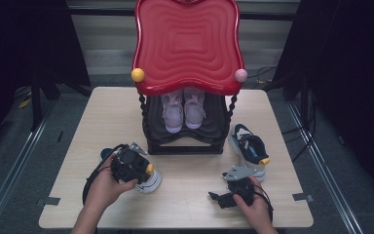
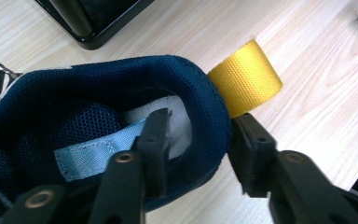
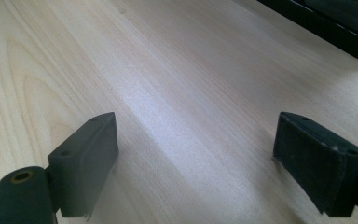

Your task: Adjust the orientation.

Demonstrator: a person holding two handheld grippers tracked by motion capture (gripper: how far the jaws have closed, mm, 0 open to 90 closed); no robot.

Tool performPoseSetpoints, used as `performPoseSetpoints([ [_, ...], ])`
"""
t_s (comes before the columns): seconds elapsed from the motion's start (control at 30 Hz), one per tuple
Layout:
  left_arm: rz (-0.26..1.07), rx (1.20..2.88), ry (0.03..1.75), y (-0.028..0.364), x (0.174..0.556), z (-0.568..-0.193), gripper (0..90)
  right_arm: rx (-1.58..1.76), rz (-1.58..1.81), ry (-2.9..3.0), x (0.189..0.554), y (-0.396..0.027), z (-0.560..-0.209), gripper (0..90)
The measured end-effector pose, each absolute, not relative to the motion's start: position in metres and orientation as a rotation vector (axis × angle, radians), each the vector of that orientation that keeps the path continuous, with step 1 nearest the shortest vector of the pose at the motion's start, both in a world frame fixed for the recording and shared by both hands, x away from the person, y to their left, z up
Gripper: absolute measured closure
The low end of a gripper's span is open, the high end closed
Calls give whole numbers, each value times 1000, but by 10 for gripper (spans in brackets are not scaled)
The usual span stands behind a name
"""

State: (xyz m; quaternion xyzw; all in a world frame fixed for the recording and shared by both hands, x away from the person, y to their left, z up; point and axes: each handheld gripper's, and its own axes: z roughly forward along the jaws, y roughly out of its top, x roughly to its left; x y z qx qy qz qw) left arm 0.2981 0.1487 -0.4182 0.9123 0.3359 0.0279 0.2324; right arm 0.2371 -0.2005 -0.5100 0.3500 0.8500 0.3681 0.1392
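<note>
The left gripper [image 2: 196, 140] points down and clamps the heel of the shoe [image 2: 98, 135], whose toe points left; the right gripper [image 3: 196, 158] rests wide open, empty.

You are working in what is looking like a recording studio or test lab rather than a home. You are sitting at a small pale wooden table [image 1: 102, 117] that is standing alone on a grey floor, with strips of tape [image 1: 51, 200] marking its corners. Black curtains [image 1: 24, 44] are hanging on both sides, closing the space off, and metal rails [image 1: 24, 146] are running along the floor beside the table. Loose cables [image 1: 268, 78] are lying on the floor behind it. A red and black shoe rack [image 1: 187, 44] with shoes on and around it is serving as a household prop, staged on the tabletop instead of standing in a hallway.
</note>
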Motion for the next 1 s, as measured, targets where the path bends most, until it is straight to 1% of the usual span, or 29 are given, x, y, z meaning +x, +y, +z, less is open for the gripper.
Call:
performPoseSetpoints([
  [0.13,15,2548,936,142,302,-417,546,1013,1064,2457,237,-201,-510,134],
  [0.23,-7,2582,962,138,305,-418,538,1014,1061,2457,237,-201,-510,134],
  [0.67,-99,2663,999,124,320,-419,550,1014,1061,2457,237,-201,-510,134],
  [0.77,-152,2678,1006,122,324,-421,561,1014,1061,2457,237,-200,-510,134],
  [1.0,-189,2712,1047,119,329,-425,568,1014,1063,2457,237,-201,-510,133],
])
